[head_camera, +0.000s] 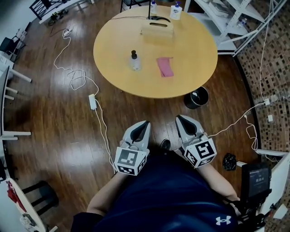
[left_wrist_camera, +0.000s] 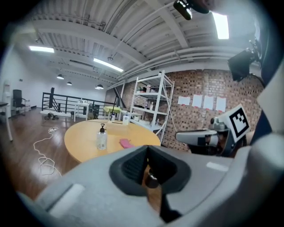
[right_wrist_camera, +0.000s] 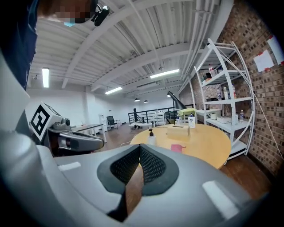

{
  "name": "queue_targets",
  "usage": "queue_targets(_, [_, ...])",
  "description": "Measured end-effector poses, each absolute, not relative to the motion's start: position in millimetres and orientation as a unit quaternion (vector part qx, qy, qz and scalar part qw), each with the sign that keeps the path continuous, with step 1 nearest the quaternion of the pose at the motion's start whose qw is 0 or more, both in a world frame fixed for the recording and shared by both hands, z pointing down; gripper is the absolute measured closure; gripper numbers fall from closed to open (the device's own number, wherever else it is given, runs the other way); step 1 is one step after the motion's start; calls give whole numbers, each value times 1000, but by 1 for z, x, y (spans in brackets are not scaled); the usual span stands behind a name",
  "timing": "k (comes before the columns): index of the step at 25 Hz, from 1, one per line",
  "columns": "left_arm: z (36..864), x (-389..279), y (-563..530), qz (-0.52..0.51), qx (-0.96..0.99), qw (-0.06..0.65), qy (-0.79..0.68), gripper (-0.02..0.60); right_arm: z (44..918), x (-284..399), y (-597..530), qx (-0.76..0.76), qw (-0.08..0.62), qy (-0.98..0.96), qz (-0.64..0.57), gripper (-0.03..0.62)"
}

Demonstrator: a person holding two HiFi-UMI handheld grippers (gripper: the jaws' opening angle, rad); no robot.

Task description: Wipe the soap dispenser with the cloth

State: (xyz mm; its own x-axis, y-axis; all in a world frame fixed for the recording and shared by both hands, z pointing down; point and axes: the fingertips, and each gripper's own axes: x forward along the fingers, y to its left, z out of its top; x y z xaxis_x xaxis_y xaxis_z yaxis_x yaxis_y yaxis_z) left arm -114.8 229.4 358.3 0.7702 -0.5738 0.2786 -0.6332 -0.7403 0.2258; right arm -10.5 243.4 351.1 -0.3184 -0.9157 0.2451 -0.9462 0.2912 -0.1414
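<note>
A clear soap dispenser (head_camera: 134, 61) with a black pump stands upright on the round wooden table (head_camera: 190, 68). A pink cloth (head_camera: 165, 66) lies just right of it. My left gripper (head_camera: 144, 123) and right gripper (head_camera: 180, 118) are side by side close to my body, over the floor and well short of the table edge. Both are shut with nothing between the jaws. The left gripper view shows the dispenser (left_wrist_camera: 102, 138) and cloth (left_wrist_camera: 126, 143) far ahead beyond the left gripper (left_wrist_camera: 147, 153). In the right gripper view, dispenser (right_wrist_camera: 151, 138) and cloth (right_wrist_camera: 177, 147) lie past the right gripper (right_wrist_camera: 140, 153).
A tan tissue box (head_camera: 157, 31) and white bottles (head_camera: 176, 11) sit at the table's far side. A black bin (head_camera: 196, 97) stands on the floor by the near edge. A white cable with a power strip (head_camera: 92, 101) runs across the floor at left. White shelving (head_camera: 235, 22) stands at the back right.
</note>
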Motion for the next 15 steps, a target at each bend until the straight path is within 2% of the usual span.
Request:
queue_targets(5, [366, -130, 236, 96, 930, 165, -315, 578, 356, -30, 252, 586, 82, -796, 127, 583])
queue_targets(15, [354, -149, 238, 86, 937, 139, -310, 578, 346, -50, 254, 597, 78, -792, 100, 585])
